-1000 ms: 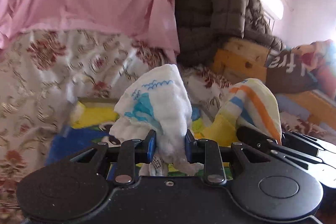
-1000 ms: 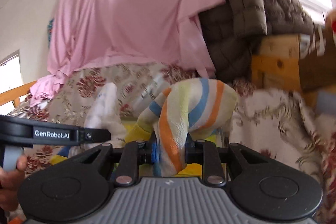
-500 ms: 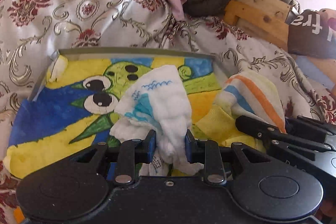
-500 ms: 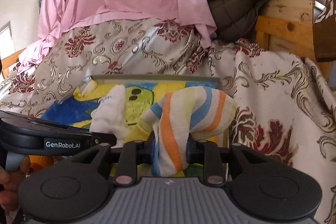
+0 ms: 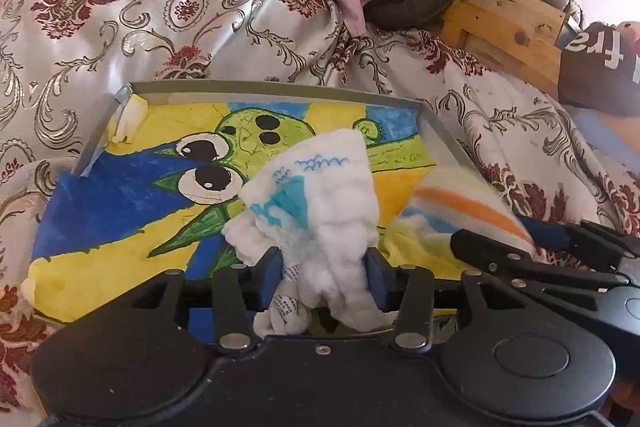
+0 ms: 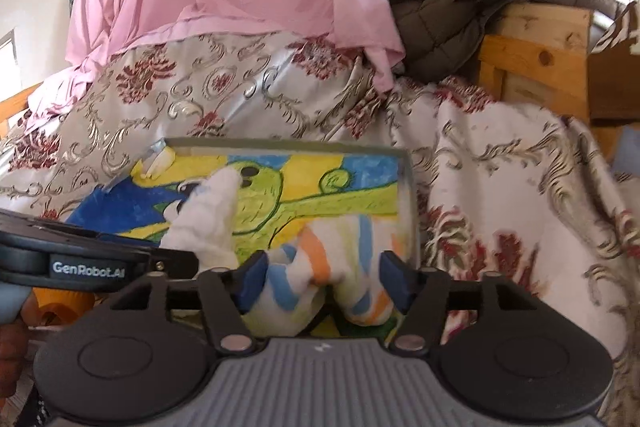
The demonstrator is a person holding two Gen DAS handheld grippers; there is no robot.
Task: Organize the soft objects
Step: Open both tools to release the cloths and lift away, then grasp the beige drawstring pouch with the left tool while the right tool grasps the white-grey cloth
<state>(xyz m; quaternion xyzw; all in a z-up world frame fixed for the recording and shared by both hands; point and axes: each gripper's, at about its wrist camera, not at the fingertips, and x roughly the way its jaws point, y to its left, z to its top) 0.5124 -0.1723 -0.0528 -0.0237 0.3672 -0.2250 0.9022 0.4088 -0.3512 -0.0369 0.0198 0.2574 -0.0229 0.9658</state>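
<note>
Striped cloth (image 6: pixel 320 267) between parted pads

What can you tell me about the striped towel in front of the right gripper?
The striped towel is a fluffy white cloth with orange, blue and pale yellow-green stripes, bunched in a loose heap. It lies on the cartoon-painted tray near the tray's right rim, between the fingers of the right gripper, whose jaws have just been opening and now stand apart from it. The white towel stands to its left.
</note>
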